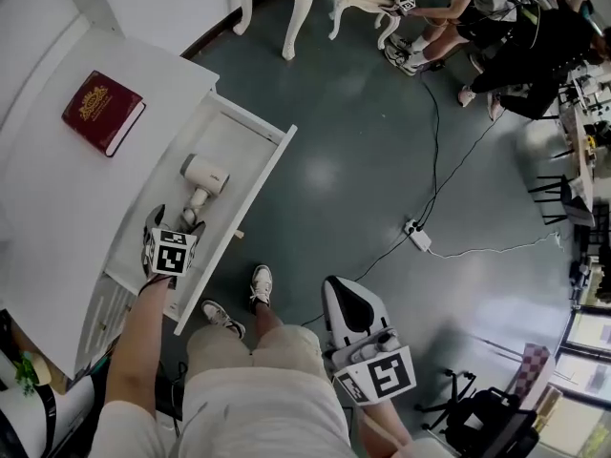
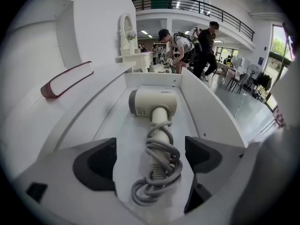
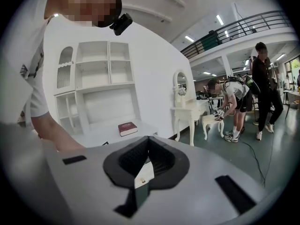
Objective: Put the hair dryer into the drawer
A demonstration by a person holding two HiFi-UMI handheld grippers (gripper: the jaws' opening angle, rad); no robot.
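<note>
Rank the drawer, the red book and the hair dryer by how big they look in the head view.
1. drawer, clearly largest
2. red book
3. hair dryer, smallest, not far behind the book

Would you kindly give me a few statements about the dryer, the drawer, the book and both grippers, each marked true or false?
1. The hair dryer lies inside the open drawer. True.
2. The left gripper is clamped on the dryer's handle. False: its jaws stand apart and do not press on it.
3. The red book lies in the drawer. False: it lies on the white desk top beside the drawer.
4. The right gripper has its jaws together and holds nothing. True.
5. The cord is wound around the dryer's handle. True.
</note>
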